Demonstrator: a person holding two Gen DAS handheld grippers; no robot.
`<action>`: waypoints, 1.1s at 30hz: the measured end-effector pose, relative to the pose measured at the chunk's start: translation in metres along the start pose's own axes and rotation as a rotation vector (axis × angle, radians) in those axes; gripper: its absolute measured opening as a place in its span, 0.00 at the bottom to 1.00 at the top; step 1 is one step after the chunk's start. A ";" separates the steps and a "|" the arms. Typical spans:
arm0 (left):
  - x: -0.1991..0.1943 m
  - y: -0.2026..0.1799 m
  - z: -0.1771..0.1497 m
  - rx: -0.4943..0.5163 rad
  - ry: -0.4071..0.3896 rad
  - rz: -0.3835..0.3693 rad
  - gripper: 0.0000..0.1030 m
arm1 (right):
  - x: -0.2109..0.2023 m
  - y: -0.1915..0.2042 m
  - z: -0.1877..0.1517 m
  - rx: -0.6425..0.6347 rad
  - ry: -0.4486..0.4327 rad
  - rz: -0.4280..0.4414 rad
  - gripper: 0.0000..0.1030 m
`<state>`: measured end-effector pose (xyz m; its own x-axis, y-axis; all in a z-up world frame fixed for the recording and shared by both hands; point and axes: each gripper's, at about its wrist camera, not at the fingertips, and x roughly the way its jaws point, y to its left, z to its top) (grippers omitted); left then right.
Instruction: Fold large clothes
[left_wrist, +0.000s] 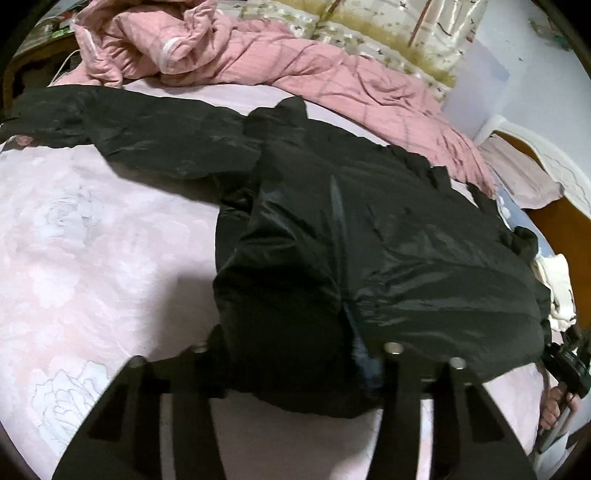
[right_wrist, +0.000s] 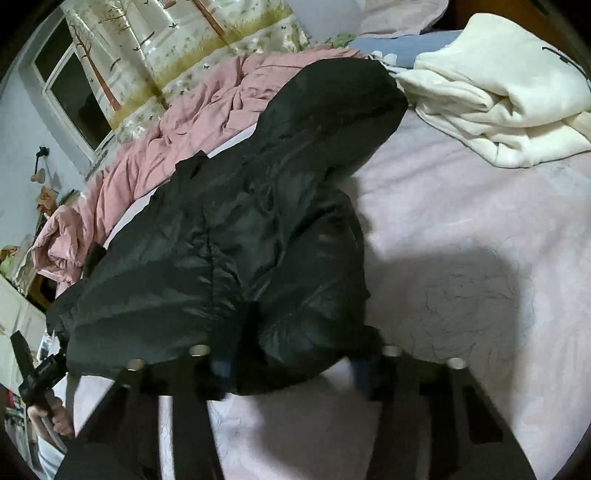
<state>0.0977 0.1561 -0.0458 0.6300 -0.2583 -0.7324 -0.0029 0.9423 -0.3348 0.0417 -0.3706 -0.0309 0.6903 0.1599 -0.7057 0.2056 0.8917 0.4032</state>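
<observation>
A large black padded jacket lies spread on the pink bed sheet, one sleeve stretched out to the far left. My left gripper stands wide open around the jacket's near hem, with a bulge of fabric between the fingers. In the right wrist view the jacket lies left of centre. My right gripper is also wide open, with the near hem bunched between its fingers. Each gripper shows at the edge of the other's view, the right one and the left one.
A crumpled pink quilt lies along the far side of the bed. A cream white garment sits at the far right near a blue pillow. A floral curtain and window stand behind. The wooden bed frame is at right.
</observation>
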 end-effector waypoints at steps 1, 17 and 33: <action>-0.002 -0.002 -0.001 0.008 0.009 -0.005 0.33 | -0.003 0.000 0.000 0.004 -0.017 0.003 0.23; -0.064 -0.013 -0.054 0.096 -0.051 0.125 0.27 | -0.102 0.043 -0.082 -0.207 -0.254 -0.255 0.12; -0.065 -0.021 -0.065 0.173 -0.119 0.233 0.47 | -0.099 0.048 -0.096 -0.239 -0.260 -0.326 0.13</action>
<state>0.0063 0.1395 -0.0298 0.7145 -0.0143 -0.6995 -0.0317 0.9981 -0.0528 -0.0833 -0.3032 0.0025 0.7733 -0.2284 -0.5915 0.2961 0.9550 0.0183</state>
